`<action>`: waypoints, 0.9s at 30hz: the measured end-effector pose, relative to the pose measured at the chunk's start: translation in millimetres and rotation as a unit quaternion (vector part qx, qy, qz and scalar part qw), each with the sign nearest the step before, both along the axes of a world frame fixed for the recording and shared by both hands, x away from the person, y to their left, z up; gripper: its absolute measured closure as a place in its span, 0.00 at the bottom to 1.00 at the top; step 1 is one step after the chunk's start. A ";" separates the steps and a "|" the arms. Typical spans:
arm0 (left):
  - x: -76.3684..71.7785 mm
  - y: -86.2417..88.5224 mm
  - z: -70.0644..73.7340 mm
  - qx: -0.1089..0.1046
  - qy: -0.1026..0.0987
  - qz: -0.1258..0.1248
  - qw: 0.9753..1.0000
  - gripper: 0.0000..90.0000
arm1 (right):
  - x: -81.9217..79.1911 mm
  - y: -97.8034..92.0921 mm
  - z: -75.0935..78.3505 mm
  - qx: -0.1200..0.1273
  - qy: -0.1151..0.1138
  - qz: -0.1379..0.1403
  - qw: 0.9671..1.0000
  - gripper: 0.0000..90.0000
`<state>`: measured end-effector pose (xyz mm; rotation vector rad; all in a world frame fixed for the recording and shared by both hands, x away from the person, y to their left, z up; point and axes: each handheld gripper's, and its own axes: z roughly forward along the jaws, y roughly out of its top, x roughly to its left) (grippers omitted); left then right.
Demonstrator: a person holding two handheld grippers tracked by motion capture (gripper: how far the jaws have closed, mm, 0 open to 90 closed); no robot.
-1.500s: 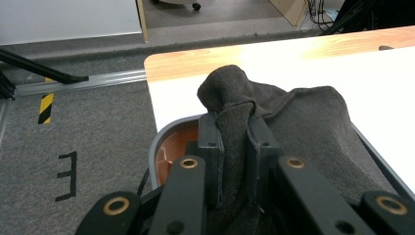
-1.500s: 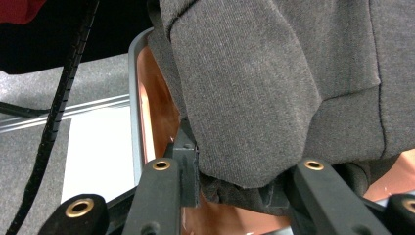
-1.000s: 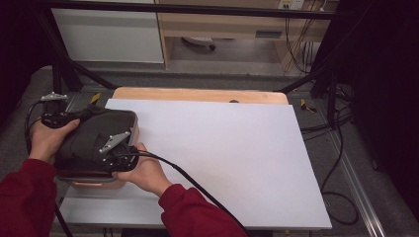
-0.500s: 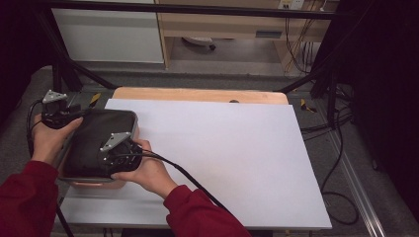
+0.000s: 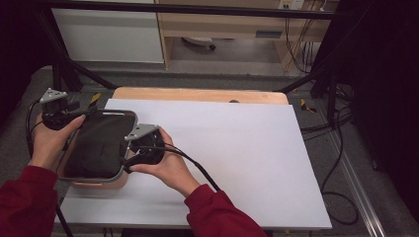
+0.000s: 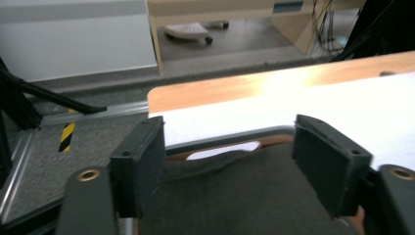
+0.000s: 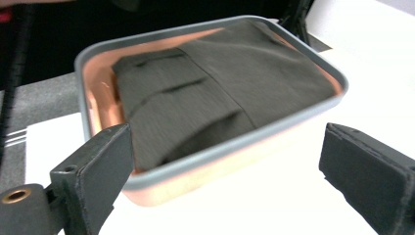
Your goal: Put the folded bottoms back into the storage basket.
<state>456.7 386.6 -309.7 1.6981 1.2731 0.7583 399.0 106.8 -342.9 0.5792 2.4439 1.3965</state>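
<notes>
Folded dark cloth (image 7: 205,93) in grey-rimmed tray (image 7: 313,68); both tongs (image 6: 230,166) (image 7: 225,186) agape.

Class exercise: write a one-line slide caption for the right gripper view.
Open right gripper faces a grey-rimmed orange bin holding folded dark cloth.

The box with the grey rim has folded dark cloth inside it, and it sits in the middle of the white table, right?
Not the middle. The box with the folded dark cloth sits at the left edge of the white table, as the high view shows.
</notes>
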 end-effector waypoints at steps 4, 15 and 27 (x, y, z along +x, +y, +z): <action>-11.6 -11.9 3.5 -0.015 -0.011 -0.008 1.000 0.21 | 1.0 -21.7 -4.8 0.007 0.001 -0.011 1.000 0.06; -55.2 -52.7 -3.1 -0.058 -0.037 -0.036 0.997 0.14 | 9.3 -70.4 -13.8 0.036 0.023 -0.045 0.998 0.05; -87.8 -90.1 -26.5 -0.058 -0.037 -0.064 0.996 0.10 | 13.9 -119.0 -6.1 0.051 0.010 -0.079 0.996 0.03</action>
